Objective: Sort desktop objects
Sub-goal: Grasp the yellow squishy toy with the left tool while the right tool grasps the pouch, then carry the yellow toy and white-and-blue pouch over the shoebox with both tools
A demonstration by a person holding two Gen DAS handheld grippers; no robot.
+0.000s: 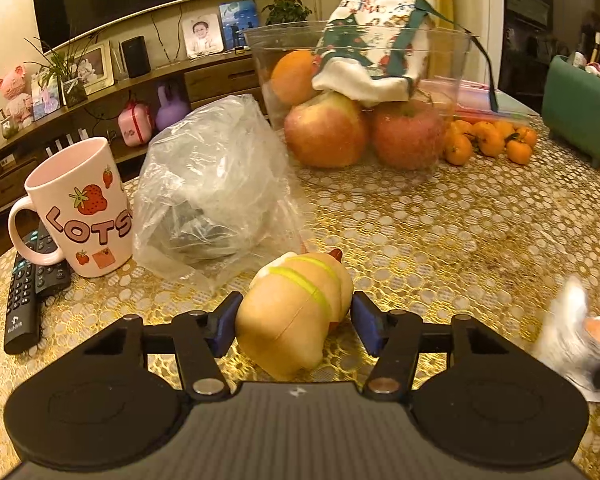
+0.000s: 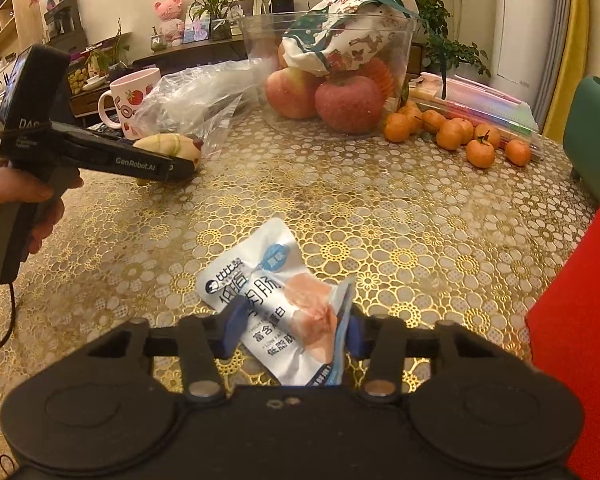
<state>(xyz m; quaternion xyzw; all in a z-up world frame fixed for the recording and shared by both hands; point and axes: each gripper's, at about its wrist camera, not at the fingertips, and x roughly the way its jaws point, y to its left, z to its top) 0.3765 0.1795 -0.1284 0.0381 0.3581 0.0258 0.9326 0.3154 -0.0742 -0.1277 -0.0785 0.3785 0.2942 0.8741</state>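
Note:
My left gripper [image 1: 296, 322] is shut on a tan squishy animal toy [image 1: 296, 312] with a yellow-green band, resting low over the gold lace tablecloth [image 1: 440, 240]. From the right wrist view the left gripper [image 2: 176, 168] and the toy [image 2: 168, 146] sit at the left, by the plastic bag. My right gripper [image 2: 292, 330] is shut on a white snack packet [image 2: 272, 292] with blue and pink print, which lies on the cloth. The packet shows blurred at the right edge of the left wrist view [image 1: 580, 336].
A pink strawberry mug [image 1: 80, 208], a crumpled plastic bag [image 1: 216, 188] and remote controls [image 1: 24, 292] lie left. A clear bowl [image 1: 360, 92] holds apples, an orange and a Christmas cloth bag. Small tangerines [image 1: 488, 140], a green box [image 1: 580, 108] and a red box [image 2: 580, 320] are right.

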